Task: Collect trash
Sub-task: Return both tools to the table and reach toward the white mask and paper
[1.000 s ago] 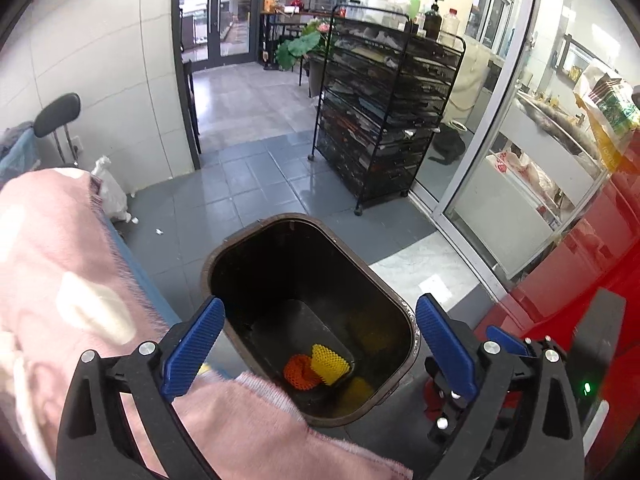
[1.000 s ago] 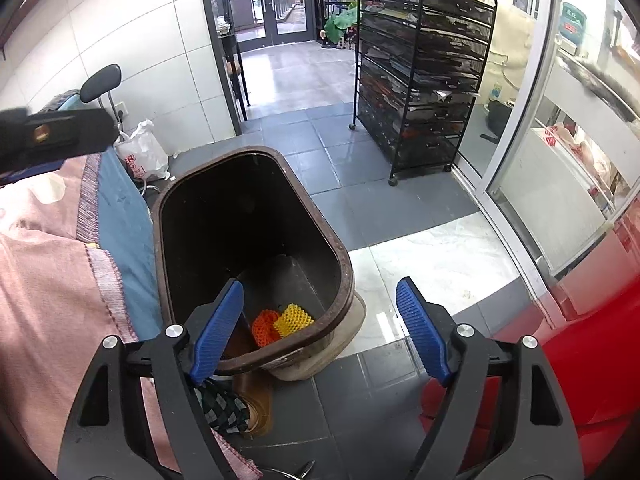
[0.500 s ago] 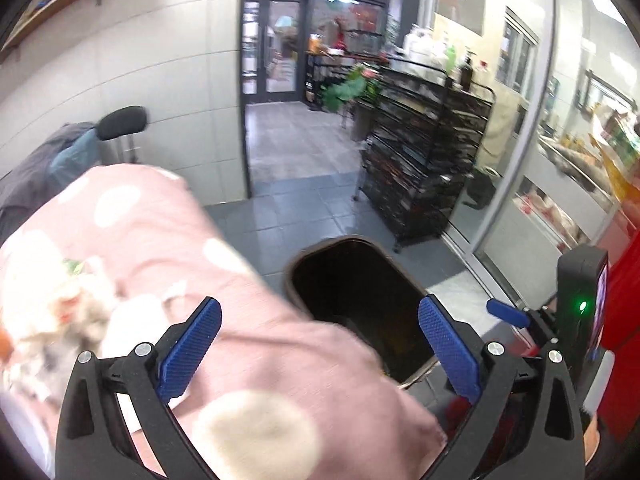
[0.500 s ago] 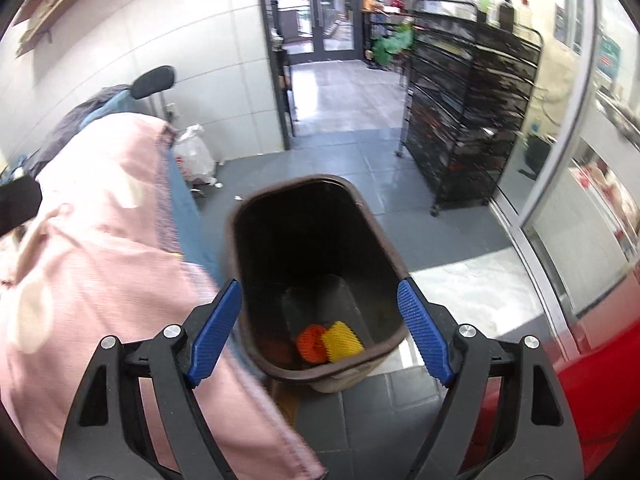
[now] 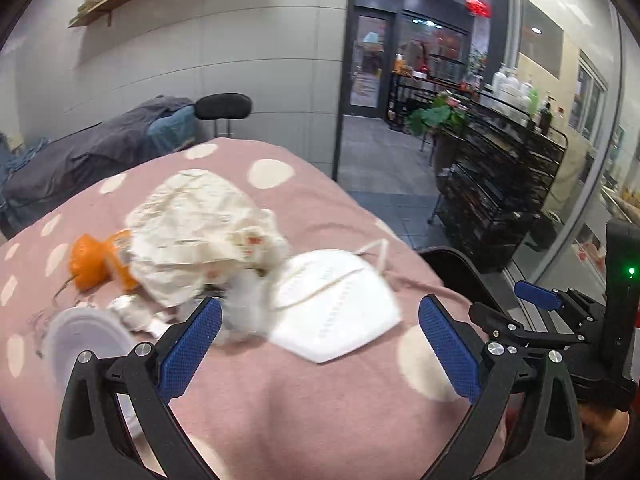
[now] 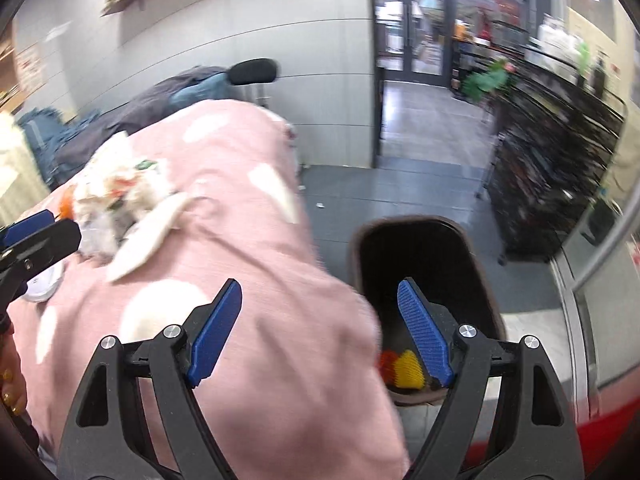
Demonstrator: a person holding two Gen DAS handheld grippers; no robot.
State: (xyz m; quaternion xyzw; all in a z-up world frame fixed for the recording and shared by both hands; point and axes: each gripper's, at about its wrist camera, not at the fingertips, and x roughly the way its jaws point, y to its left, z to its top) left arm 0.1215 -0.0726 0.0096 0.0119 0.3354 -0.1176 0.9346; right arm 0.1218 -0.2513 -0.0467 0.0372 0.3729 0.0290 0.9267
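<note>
Trash lies on a pink dotted blanket [image 5: 320,400]: a white face mask [image 5: 336,304], a crumpled paper wrapper [image 5: 192,236], an orange piece [image 5: 86,264], a clear plastic lid [image 5: 86,340] and grey fluff [image 5: 244,304]. My left gripper [image 5: 318,348] is open and empty, just short of the mask. My right gripper [image 6: 320,332] is open and empty over the blanket's edge [image 6: 280,360], beside a dark brown bin [image 6: 424,256]. Orange and yellow net pieces [image 6: 404,368] lie in the bin. The trash pile [image 6: 120,196] also shows at the left of the right wrist view.
A black wire rack [image 5: 500,192] stands on the grey tiled floor to the right, with glass panels beyond it. A dark-covered seat [image 5: 100,148] is behind the blanket. The right gripper's body [image 5: 580,320] shows at the right of the left wrist view.
Both grippers have swung up and left from the bin toward the blanket. The left one now faces the trash pile. Both stayed open.
</note>
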